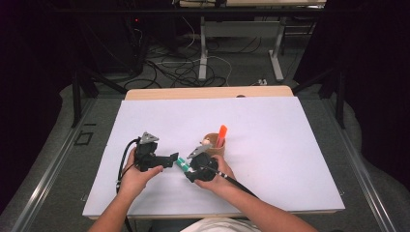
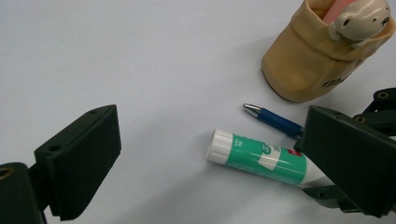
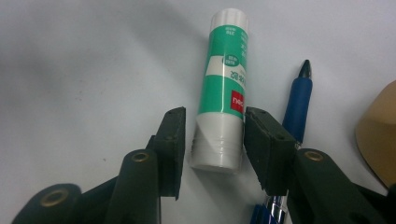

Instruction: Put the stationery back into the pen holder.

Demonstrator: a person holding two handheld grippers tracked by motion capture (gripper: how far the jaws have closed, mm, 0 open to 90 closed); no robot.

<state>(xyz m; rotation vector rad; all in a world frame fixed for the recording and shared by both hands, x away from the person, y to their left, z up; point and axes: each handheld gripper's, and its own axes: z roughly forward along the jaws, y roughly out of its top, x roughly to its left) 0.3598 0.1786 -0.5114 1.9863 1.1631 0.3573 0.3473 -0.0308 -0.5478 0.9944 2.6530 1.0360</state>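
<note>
Already parked in the tan pen holder (image 1: 213, 143): an orange marker (image 1: 222, 135). Still flat on the white surface (image 1: 270, 145), beside a blue pen (image 3: 295, 105): the glue stick (image 3: 223, 88), straddled by right gripper (image 3: 214, 135) fingers, narrowed, not yet clamped. Left gripper (image 2: 210, 154) released, holding nothing.

Place: I read this as a lab recording bay.
Surroundings: black curtains (image 1: 29, 58) close in both sides.
Floor: I see loose cables (image 1: 179, 67) snaking under desk legs (image 1: 203, 48).
Work surface: a counter (image 1: 270, 145) under a plain white sheet.
</note>
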